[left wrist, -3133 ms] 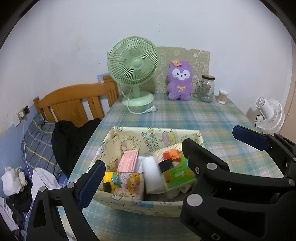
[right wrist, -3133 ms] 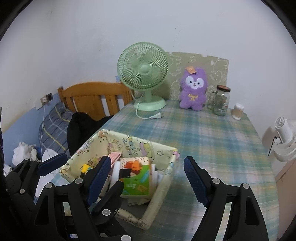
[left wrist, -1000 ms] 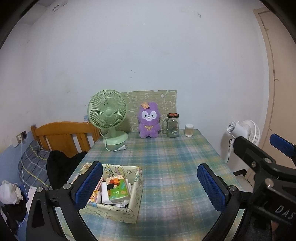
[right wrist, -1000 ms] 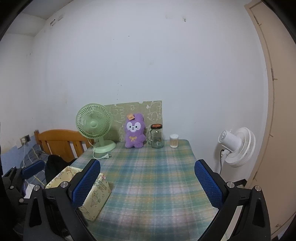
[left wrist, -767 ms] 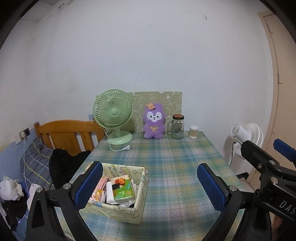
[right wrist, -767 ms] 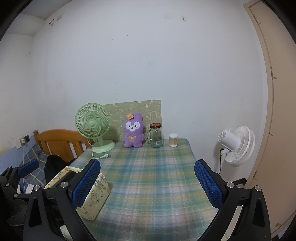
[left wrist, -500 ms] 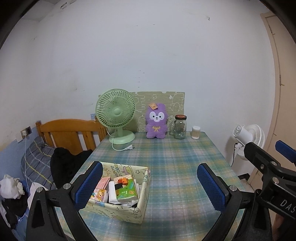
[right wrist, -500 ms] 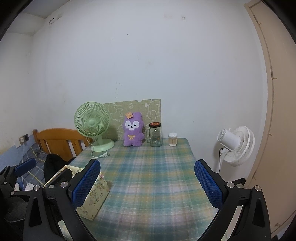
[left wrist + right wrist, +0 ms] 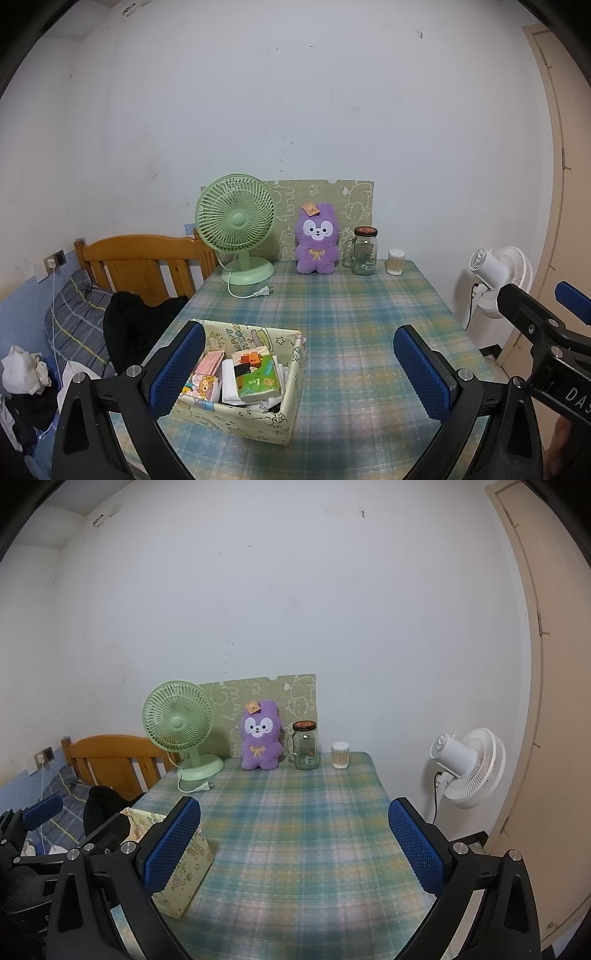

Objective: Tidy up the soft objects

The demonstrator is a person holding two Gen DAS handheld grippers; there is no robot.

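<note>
Above a plaid-covered tabletop pushed against a white wall, the left gripper and the right gripper both hang released, blue-padded fingers spread wide and grasping nothing. In the left wrist view, a yellow cartoon-print fabric box sits at 7 o'clock on the tabletop, near the front left edge. Packed inside it are a green tissue pack, a pink packet, a cartoon-bear tissue pack and folded white cloth. The left gripper's left finger overlaps the box's left wall in that view; whether they touch cannot be told. In the right wrist view, only a corner of the box shows, at 8 o'clock, behind the right gripper's left finger.

Along the far edge at 12 o'clock stand a green desk fan with its plug lying loose on the cloth, a purple plush bunny upright against a patterned board, a glass mason jar mug and a cotton swab container. A white floor fan stands off the tabletop at 3 o'clock. At 9 o'clock, a wooden headboard meets a bed with dark clothing draped at its end.
</note>
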